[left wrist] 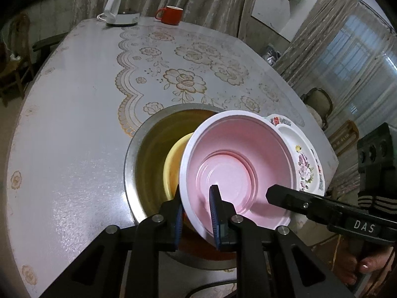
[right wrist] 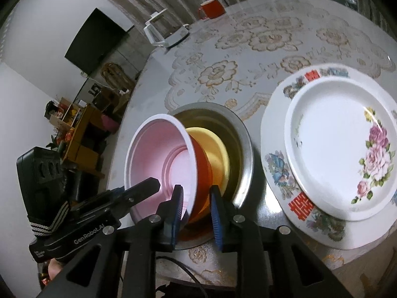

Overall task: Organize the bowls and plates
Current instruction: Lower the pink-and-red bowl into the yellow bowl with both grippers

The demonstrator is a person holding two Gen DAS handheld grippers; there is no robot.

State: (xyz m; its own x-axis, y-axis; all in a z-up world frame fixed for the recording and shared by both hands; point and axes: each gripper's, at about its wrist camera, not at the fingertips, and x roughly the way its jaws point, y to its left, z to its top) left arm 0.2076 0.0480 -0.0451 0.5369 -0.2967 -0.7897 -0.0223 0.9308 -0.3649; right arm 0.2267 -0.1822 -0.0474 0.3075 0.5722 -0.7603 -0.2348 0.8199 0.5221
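Note:
A bowl, pink inside and red outside (left wrist: 238,168) (right wrist: 158,154), stands tilted on its side in a metal basin (left wrist: 129,164) (right wrist: 245,154), against a yellow bowl (left wrist: 173,164) (right wrist: 215,149). My left gripper (left wrist: 197,214) is shut on the pink bowl's near rim, one pad inside and one outside. My right gripper (right wrist: 196,207) straddles the rim further round. Its inner pad lies against the pink inside, and a sliver of gap shows before its outer pad, so it is open. A small floral plate (right wrist: 335,149) lies on a larger decorated plate (right wrist: 275,173) right of the basin.
A white kettle (left wrist: 121,7) and a red mug (left wrist: 171,15) stand at the table's far edge. The flowered tablecloth (left wrist: 183,82) stretches beyond the basin. The stacked plates (left wrist: 307,164) sit close to the table's right edge, and a chair (left wrist: 320,101) stands past it.

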